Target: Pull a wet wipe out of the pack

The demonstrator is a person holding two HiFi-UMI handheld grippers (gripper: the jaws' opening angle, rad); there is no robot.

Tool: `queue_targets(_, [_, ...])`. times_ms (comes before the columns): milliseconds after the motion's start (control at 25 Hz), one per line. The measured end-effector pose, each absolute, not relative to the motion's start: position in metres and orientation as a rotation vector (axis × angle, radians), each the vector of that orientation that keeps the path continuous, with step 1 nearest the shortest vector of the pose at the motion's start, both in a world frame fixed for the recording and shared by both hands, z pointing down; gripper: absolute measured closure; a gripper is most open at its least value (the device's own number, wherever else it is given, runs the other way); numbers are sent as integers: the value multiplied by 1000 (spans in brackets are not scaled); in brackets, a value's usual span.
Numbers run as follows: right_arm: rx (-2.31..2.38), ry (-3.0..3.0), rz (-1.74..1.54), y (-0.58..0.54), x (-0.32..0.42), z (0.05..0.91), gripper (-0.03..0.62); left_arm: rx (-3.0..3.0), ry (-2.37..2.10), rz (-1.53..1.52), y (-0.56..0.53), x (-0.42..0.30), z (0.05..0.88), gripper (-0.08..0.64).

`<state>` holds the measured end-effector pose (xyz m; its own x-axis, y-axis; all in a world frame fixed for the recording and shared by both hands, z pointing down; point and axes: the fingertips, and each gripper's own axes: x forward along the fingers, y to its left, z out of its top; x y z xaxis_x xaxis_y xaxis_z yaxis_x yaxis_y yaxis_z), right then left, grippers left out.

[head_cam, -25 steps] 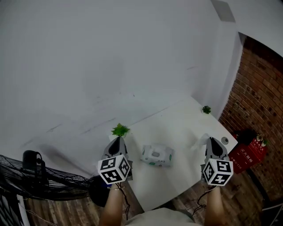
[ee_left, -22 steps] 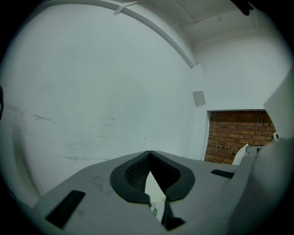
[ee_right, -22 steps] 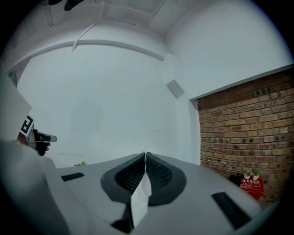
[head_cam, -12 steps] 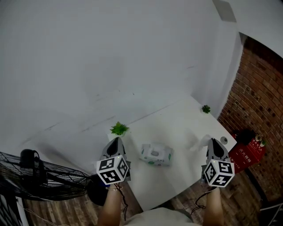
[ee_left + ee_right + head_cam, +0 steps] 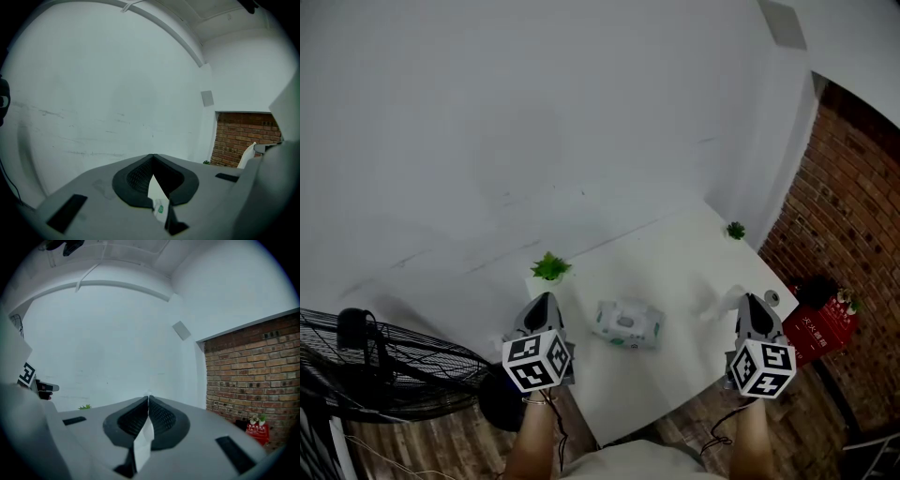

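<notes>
Left grey gripper [image 5: 544,300], jaws pressed together, at 9 o'clock of the white-and-green soft wipe pack [image 5: 627,324] lying mid-way on the white table [image 5: 675,267] — right grey gripper [image 5: 748,302], at 3 o'clock, pinches a thin white wet wipe [image 5: 715,304].

Nothing can be read for certain. The red box [image 5: 821,330], right of the worktop [image 5: 675,267], bears white characters too small to make out. The pack [image 5: 627,324] near the worktop's middle shows green print, also illegible. The cubes on the left gripper [image 5: 544,298] and right gripper [image 5: 749,300] carry only black-and-white square patterns, no letters or digits.
</notes>
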<state>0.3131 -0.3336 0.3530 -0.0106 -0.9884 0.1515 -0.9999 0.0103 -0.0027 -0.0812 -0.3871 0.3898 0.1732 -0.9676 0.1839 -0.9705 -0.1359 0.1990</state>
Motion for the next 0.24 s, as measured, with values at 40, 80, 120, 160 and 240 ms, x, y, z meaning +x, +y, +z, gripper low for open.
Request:
queue_targets(40, [2131, -2155, 165, -333, 313, 353, 586, 2180, -1860, 17, -387, -80, 391, 560])
queue_targets(80, [2130, -2156, 164, -333, 314, 353, 586, 2179, -1858, 18, -386, -79, 392, 560])
queue_targets(120, [2129, -2158, 163, -332, 314, 353, 586, 2178, -1857, 19, -386, -78, 393, 560])
queue_targets(160, [2128, -2159, 162, -332, 315, 352, 586, 2177, -1857, 18, -386, -77, 394, 560])
queue_targets(240, [2127, -2160, 161, -332, 316, 352, 586, 2176, -1855, 16, -386, -76, 394, 560])
